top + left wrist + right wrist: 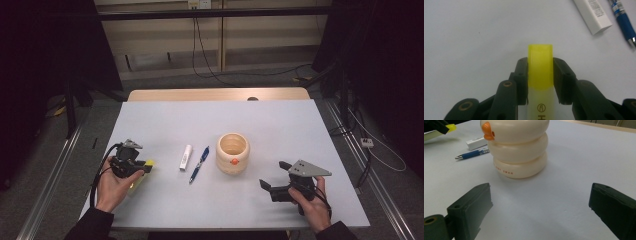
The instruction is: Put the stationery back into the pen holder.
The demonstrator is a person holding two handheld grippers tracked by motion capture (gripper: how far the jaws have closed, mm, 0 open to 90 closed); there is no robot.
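gripping a yellow-capped highlighter pen (540,72) at the bench's (280,125) left, the left claw (148,165) pinches only its smooth cap; it could slip or twist. right claw (274,176) gapes wide, empty, near a cream ringed duck-beaked pot (232,153).

From above we look forward and down on the cream pot (233,153); our right gripper view faces it closely (low, near the tabletop) (519,147).
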